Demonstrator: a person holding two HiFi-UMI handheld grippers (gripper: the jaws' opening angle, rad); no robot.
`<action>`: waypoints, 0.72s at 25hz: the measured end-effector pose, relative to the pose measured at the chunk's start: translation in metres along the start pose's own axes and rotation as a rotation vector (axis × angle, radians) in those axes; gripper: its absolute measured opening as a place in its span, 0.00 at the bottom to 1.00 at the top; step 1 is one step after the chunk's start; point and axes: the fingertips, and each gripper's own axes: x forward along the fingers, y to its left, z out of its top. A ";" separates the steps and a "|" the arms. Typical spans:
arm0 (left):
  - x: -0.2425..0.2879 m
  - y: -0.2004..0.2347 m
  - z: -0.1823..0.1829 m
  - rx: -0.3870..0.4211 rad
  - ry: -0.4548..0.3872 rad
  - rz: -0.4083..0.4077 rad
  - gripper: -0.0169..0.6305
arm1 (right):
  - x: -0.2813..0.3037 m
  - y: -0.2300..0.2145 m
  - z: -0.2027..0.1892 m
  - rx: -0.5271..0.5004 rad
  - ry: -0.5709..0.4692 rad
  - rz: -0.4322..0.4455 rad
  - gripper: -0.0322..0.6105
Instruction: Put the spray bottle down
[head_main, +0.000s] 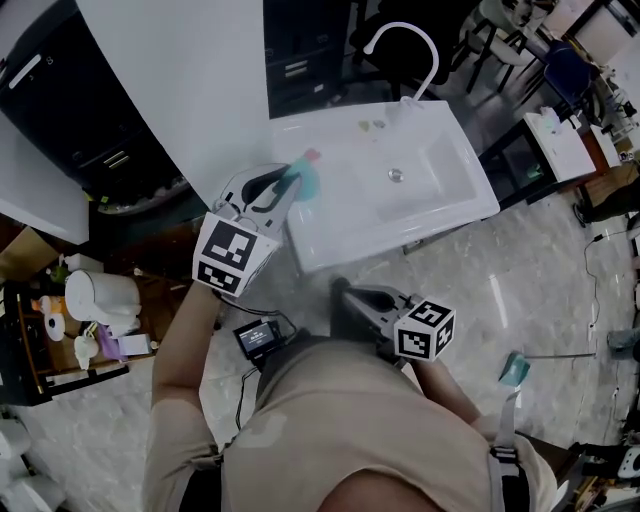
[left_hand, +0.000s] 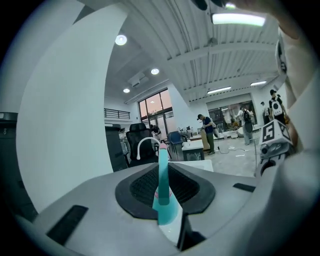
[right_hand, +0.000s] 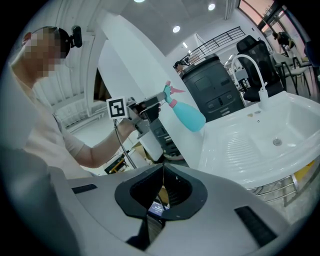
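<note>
Spray bottle is clamped in the jaws of the left gripper, in the air over the left edge of the sink. Right gripper has its jaws pressed together on nothing. I would lower the bottle upright onto a flat place before letting go. One bottle, one sink, one faucet, two grippers.

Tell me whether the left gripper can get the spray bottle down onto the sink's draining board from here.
Probably yes. The left gripper holds the spray bottle by the left edge of the sink. The draining board looks bare, and the right gripper sits near the person's body, clear of the path.
</note>
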 end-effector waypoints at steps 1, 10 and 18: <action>0.008 0.007 0.000 0.002 -0.002 0.014 0.12 | 0.000 -0.003 0.001 0.001 0.000 0.001 0.08; 0.071 0.036 -0.006 0.028 0.044 0.051 0.12 | -0.001 -0.040 0.005 0.053 0.016 0.016 0.08; 0.122 0.051 -0.024 0.012 0.105 0.073 0.12 | -0.006 -0.076 0.018 0.102 0.021 0.043 0.08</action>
